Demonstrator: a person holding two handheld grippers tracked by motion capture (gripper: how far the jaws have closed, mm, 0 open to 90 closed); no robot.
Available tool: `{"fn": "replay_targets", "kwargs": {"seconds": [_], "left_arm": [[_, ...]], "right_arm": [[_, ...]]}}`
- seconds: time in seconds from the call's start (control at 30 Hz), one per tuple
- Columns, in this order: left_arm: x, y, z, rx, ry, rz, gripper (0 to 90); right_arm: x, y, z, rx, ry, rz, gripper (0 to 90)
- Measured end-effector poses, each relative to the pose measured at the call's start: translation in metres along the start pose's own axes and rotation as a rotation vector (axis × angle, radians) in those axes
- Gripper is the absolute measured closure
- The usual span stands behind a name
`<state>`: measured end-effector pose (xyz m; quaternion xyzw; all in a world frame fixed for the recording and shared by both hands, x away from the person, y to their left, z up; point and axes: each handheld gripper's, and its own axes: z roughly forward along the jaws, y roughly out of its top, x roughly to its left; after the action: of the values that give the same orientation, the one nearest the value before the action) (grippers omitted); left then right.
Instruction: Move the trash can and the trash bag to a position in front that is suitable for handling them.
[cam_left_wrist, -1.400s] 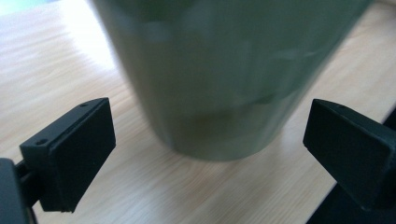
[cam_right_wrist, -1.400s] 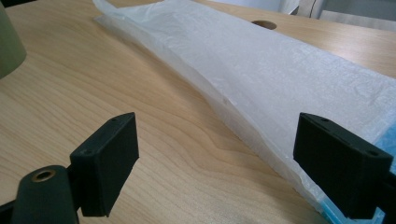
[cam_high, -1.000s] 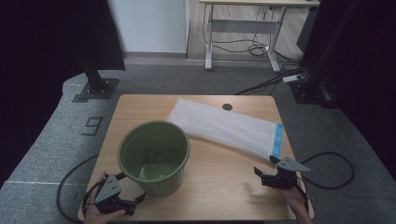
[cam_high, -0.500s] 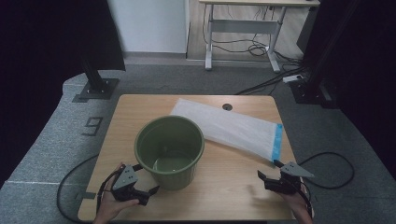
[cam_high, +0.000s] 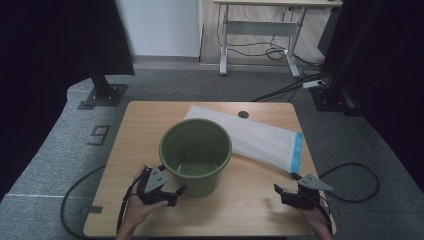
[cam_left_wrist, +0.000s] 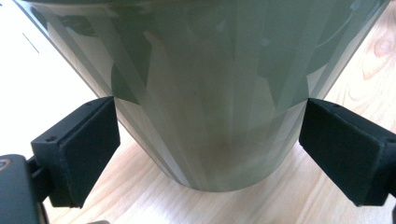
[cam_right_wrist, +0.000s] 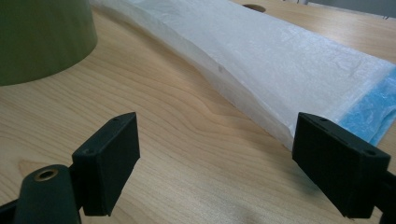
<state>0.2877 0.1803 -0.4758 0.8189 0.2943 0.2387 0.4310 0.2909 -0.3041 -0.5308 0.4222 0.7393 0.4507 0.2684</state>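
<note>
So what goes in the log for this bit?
left gripper: open, jaws either side of green bucket | right gripper: open, empty | white bag: flat on table

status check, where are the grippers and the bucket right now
Left gripper open, jaws either side of the green bucket base. Right gripper open, empty, facing the white bag. Nothing in the way.

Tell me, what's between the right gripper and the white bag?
Nothing: only bare wooden table lies between the right gripper and the white bag, seen in the right gripper view.
</note>
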Motion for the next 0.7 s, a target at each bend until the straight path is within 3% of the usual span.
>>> {"fn": "replay_targets", "kwargs": {"seconds": [0.13,0.37,0.57,0.67,0.7], "left_arm": [[0.001,0.006,0.011,-0.005,-0.023,-0.017,5.3],[0.001,0.015,0.027,0.001,-0.042,0.012,5.6],[0.0,0.011,0.014,0.019,0.006,0.035,4.9],[0.008,-0.006,0.003,0.043,0.034,-0.024,4.1],[0.008,-0.006,0.003,0.043,0.034,-0.024,3.7]], "right_arm": [[-0.002,-0.001,0.001,0.005,-0.007,0.025,14.6],[0.003,-0.001,0.003,0.024,-0.017,0.004,14.7],[0.006,-0.003,0.001,0.022,-0.014,-0.002,14.7],[0.006,0.0,-0.001,0.01,-0.01,-0.005,14.7],[0.006,0.0,-0.002,0.005,-0.013,-0.004,14.7]]}}
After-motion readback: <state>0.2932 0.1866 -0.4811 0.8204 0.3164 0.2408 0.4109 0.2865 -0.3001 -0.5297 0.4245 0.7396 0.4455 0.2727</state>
